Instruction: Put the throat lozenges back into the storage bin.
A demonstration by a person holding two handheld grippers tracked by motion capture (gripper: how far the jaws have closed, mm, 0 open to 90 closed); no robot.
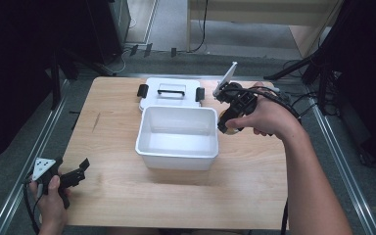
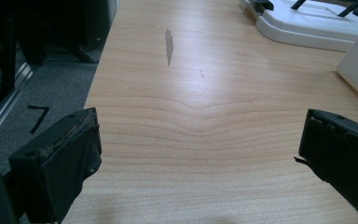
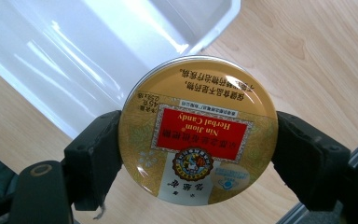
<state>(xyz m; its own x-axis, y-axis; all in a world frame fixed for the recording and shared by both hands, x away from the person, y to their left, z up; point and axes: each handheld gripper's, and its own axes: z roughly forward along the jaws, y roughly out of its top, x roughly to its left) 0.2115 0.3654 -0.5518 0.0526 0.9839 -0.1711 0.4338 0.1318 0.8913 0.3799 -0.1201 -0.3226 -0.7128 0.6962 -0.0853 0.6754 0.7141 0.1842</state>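
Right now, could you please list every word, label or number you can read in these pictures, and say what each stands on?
"Nin Jiom Herbal Candy": red panel on the round gold tin, seen upside down, clamped in the right hand-held gripper.
"45g" perhaps: small print at the tin's left edge, unsure.
Chinese lines on the tin's red panel and rim: too small to read.
White box, lid, table: no text.

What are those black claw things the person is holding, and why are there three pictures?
Those are grippers, handheld pinching tools with two jaws each. One picture looks down from above the wooden table; the other two come from little cameras riding on each gripper. On the table sits an open white box, with its lid lying behind it. The left gripper rests near the table's edge, jaws wide apart and holding nothing. The right gripper pinches a round golden candy tin beside the box.
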